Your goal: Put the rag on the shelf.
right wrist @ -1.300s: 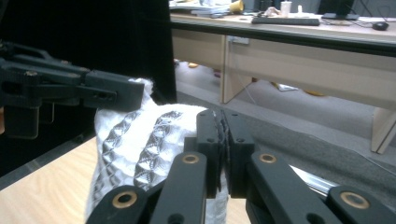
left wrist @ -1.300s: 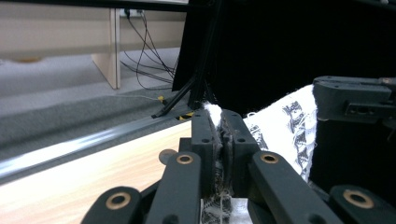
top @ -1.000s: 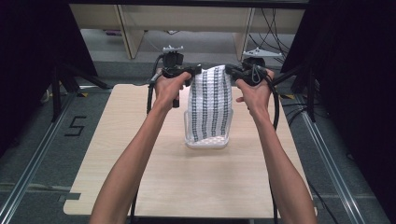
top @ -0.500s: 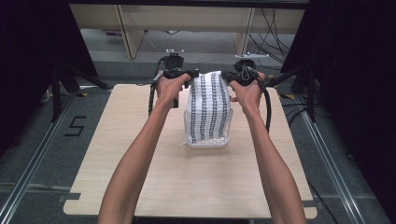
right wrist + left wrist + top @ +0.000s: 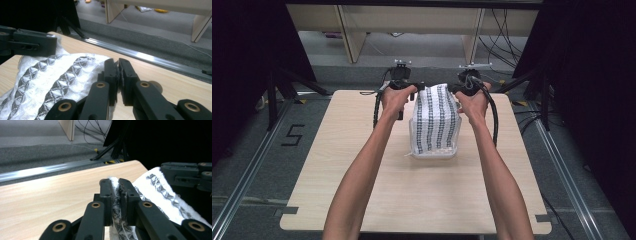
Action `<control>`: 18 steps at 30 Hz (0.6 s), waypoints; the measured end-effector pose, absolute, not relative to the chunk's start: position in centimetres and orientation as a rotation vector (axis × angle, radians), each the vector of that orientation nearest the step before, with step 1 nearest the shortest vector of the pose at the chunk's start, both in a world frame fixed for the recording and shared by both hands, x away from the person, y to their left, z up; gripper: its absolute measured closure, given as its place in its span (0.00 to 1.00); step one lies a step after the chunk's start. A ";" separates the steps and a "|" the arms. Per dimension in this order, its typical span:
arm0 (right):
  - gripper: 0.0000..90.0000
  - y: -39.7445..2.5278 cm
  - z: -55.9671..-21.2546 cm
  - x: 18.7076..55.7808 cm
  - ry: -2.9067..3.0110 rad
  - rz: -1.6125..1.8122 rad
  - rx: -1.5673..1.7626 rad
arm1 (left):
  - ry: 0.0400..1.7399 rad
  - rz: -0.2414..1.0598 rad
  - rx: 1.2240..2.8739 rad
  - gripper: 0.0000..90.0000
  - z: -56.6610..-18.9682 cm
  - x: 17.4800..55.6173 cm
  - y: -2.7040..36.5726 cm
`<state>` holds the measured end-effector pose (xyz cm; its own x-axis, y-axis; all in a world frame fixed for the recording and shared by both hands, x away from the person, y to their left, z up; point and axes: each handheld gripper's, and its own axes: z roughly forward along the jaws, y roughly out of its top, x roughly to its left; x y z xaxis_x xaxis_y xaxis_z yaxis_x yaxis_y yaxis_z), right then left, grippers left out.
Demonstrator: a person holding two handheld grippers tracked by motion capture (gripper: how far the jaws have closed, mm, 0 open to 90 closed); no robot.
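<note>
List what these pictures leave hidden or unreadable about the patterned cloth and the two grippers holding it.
- Far side of the cloth: high view, hidden by its own near face.
- Left gripper jaw pads: left gripper view, covered by the pinched cloth edge.
- Right gripper: right gripper view, the fabric between its jaws is dark and barely visible.
- Cloth's lower part: both gripper views, cut off by the bottom edge.

A fixed camera above the person's side looks forward and down on the wooden table (image 5: 362, 200), its far edge at 12 o'clock, forearms entering from 6 o'clock. The left gripper view rides close behind the left gripper (image 5: 115, 185), facing across the tabletop toward the floor rail. The right gripper view sits equally close behind the right gripper (image 5: 117, 65). All three share the patterned white cloth (image 5: 436, 120).
</note>
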<state>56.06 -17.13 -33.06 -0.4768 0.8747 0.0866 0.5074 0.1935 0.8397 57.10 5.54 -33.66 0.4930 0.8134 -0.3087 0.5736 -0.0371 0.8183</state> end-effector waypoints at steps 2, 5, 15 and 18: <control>0.95 -17.0 -33.2 56.1 2.071 1.195 1.305 | 1.190 0.292 1.726 0.88 -34.0 57.2 5.5; 0.93 -17.1 -33.6 56.3 2.087 1.166 1.308 | 1.173 0.301 1.769 0.86 -34.4 57.2 5.6; 0.71 -17.8 -34.5 56.6 2.069 1.144 1.388 | 1.175 0.310 1.845 0.44 -34.9 57.5 6.2; 0.69 -17.9 -34.3 56.5 2.072 1.160 1.393 | 1.181 0.312 1.827 0.43 -34.8 57.4 6.4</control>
